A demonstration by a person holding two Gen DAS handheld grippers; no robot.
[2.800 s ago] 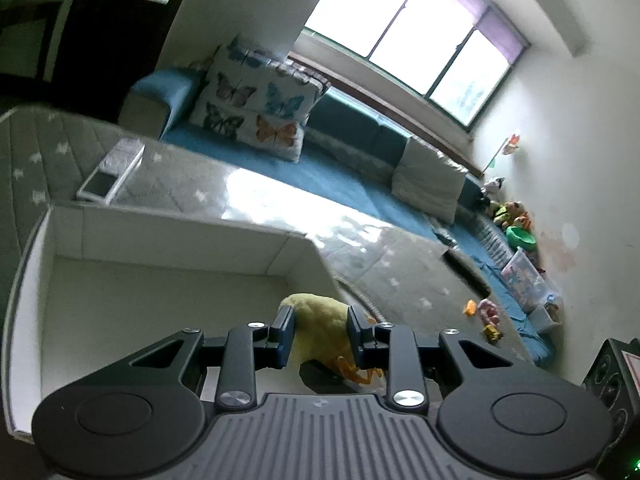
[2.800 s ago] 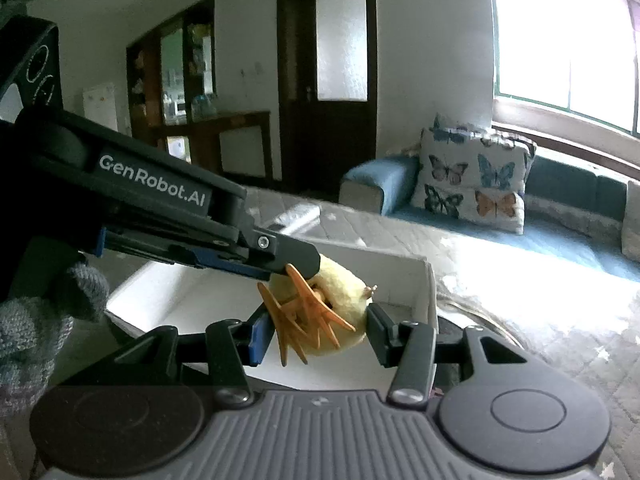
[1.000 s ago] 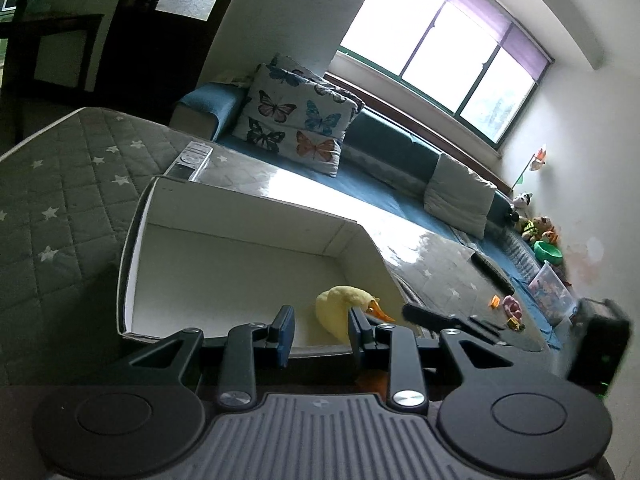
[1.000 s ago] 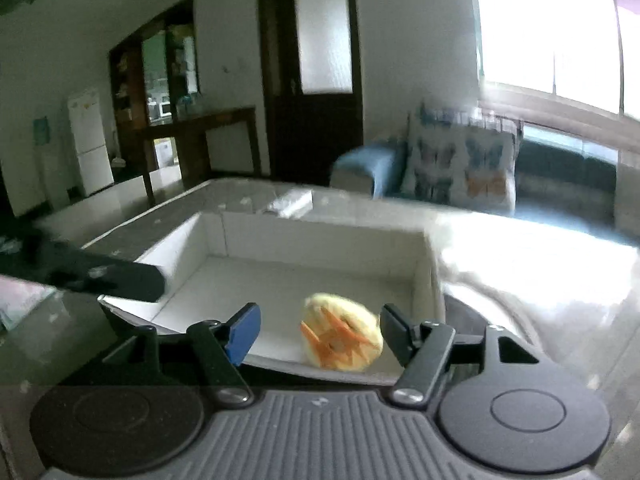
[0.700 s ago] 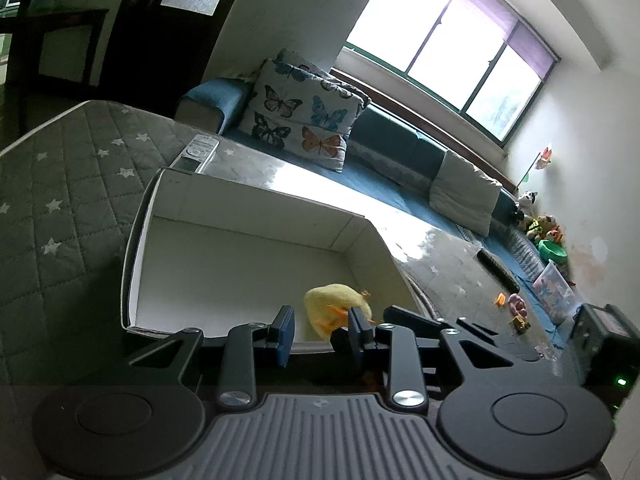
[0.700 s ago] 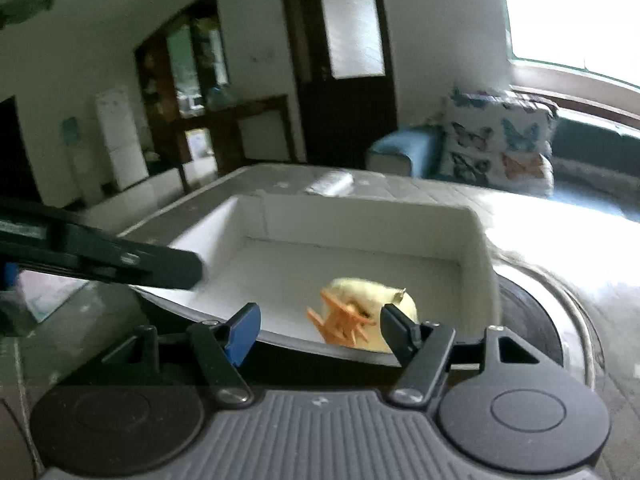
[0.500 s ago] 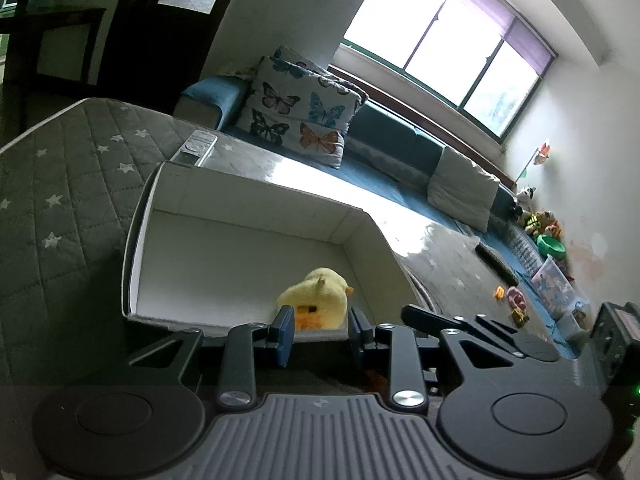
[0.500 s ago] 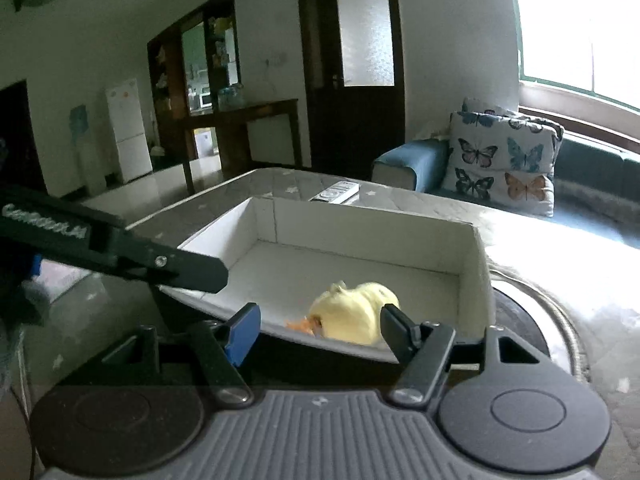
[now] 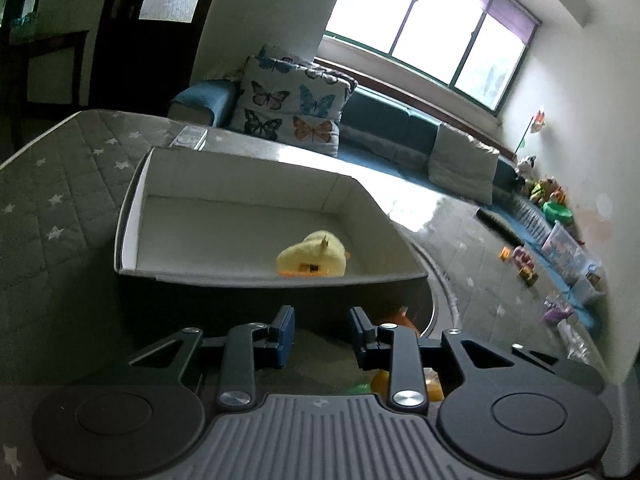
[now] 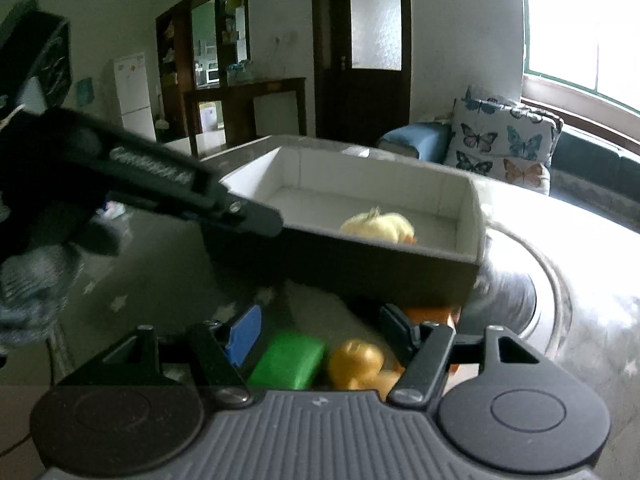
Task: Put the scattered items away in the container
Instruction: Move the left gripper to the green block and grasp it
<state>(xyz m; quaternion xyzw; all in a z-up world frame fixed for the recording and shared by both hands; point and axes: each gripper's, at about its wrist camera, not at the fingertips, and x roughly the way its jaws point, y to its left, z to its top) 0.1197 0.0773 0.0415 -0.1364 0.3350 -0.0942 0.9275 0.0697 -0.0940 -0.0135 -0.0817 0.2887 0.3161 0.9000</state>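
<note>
One plush duck (image 9: 312, 254) lies in the box (image 9: 132, 216), near its front wall. Outside, against that wall, wait a green block (image 10: 290, 364) and a gold toy (image 10: 356, 362). Right gripper (image 10: 320, 330) gapes above them, empty; left gripper (image 9: 322, 336) is parted, empty too. Reaching low risks shoving the box or nudging both toys together.

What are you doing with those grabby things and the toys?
Someone is tidying toys into the white box. A yellow plush duck already lies inside it. Both grabbers are open and hold nothing: the left gripper sits in front of the box, and the right gripper hovers over a green block and a small orange toy outside the box.
</note>
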